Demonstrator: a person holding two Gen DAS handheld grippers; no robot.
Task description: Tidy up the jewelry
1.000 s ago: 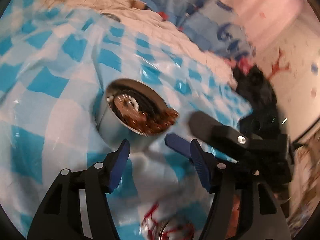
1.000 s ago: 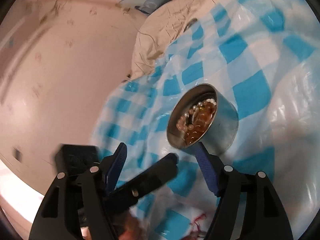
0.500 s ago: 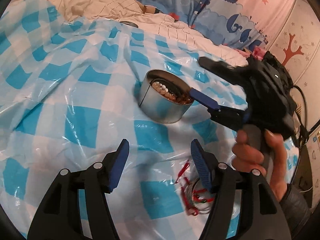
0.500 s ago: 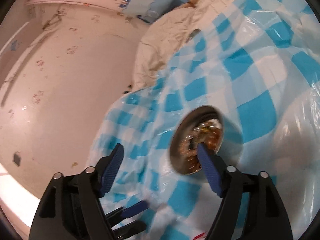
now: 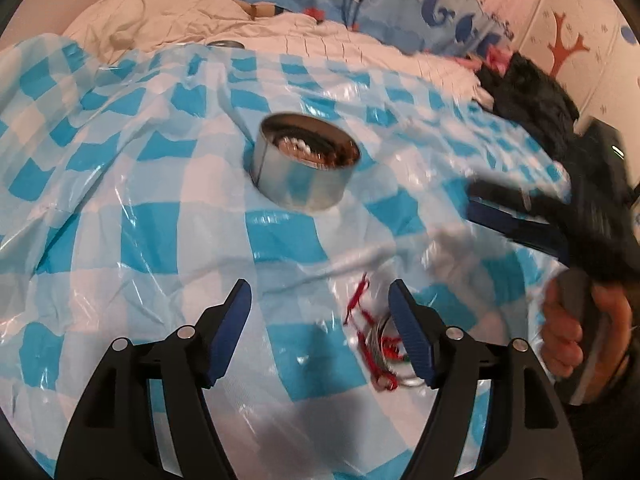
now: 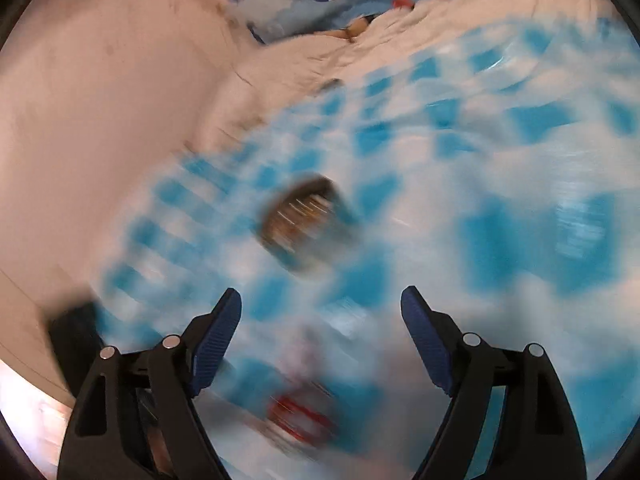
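Observation:
A round silver tin (image 5: 308, 164) with bead bracelets inside stands on the blue-and-white checked plastic sheet (image 5: 152, 232). My left gripper (image 5: 320, 296) hovers in front of it, its jaws opening and nothing between them. A red-thread piece with a silver ring (image 5: 380, 344) lies on the sheet by its right finger. In the blurred right wrist view the tin (image 6: 304, 224) is ahead of my right gripper (image 6: 322, 300), whose jaws are also opening and hold nothing. The red piece (image 6: 304, 416) lies below it. A hand (image 5: 576, 328) holds the right gripper (image 5: 476, 202) at the right.
Crumpled cream bedding (image 5: 168, 20) and a blue whale-print cover (image 5: 440, 4) lie beyond the sheet. A black furry thing (image 5: 528, 92) sits at the back right. A pale wall (image 6: 80, 100) fills the left of the right wrist view.
Both grippers have pulled back from the tin, which now looks farther off. The right gripper's finger left the tin's rim and swung away to the right. Both jaws stand wider.

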